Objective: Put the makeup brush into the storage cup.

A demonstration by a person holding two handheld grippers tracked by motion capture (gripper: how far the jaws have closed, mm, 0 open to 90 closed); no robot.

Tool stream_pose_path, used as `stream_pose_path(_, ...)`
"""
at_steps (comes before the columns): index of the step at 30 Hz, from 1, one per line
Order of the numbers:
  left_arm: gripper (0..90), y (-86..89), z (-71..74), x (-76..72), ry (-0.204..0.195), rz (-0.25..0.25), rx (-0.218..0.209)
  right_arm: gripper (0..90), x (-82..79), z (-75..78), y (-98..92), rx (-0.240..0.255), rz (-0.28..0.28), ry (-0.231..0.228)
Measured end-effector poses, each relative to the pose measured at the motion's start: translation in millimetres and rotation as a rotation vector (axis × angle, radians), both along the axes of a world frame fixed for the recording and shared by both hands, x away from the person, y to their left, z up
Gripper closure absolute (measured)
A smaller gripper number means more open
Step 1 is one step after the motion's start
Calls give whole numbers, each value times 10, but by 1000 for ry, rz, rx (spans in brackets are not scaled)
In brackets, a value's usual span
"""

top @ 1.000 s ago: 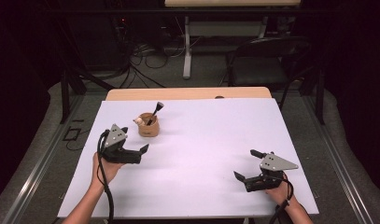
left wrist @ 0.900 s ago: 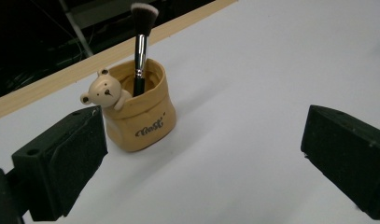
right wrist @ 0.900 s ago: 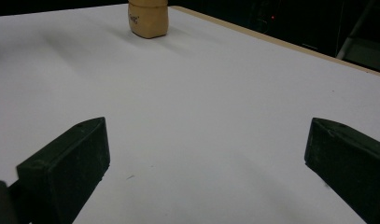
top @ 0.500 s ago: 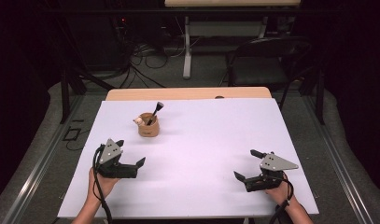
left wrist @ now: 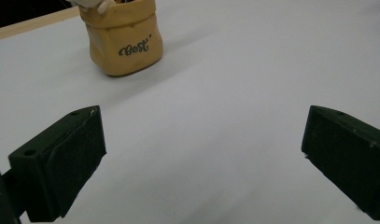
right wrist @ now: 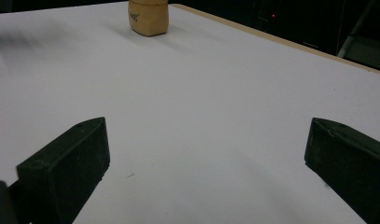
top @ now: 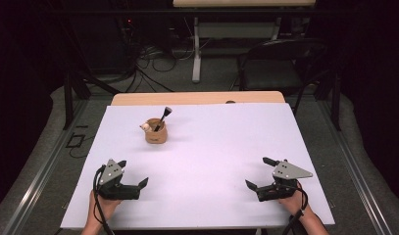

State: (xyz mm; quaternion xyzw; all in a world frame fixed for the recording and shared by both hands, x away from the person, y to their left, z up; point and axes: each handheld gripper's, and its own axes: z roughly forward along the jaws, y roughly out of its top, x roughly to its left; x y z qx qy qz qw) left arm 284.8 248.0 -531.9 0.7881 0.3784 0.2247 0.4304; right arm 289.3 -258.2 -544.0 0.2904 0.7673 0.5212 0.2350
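At the left of the high view, the left gripper (top: 133, 174) is held low over the near left part of the white table (top: 216, 147), gripped from behind by the person's left hand (top: 101, 208). Its jaws are spread wide apart and nothing is held between them; in the left gripper view only bare tabletop is seen in the gap. Further back and a little to the right, a small tan pot (top: 156, 132) is seen standing upright on the table, well apart from both grippers. A black-tipped brush (top: 163, 117) is leaned out of the pot toward the upper right, and a pale rounded object (top: 145, 128), too small to be identified, is seen at its left rim. In the left gripper view a dark scripted word is shown on the pot's front, and the pot is placed ahead of the jaws, toward the left one. At the right, the right gripper (top: 256, 172) is held at the near right part of the table by the right hand (top: 292, 200). Its jaws are likewise opened wide and empty, with the pot seen far ahead in the right gripper view.
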Motion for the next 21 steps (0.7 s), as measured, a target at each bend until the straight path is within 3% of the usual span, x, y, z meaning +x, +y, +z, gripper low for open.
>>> stream_pose_path(11,0,44,-209,-111,30,12,-16,0,-7,2,5,-5,3,7)
stream_pose_path(14,0,47,-235,-126,11,8,-15,0,-3,-9,19,15,1,-9)
stream_pose_path(17,0,87,-257,-113,-21,-8,-3,0,-3,-3,20,-8,12,7)
stream_pose_path(21,0,124,-294,-49,-17,-10,-2,0,1,-10,37,-11,18,7)
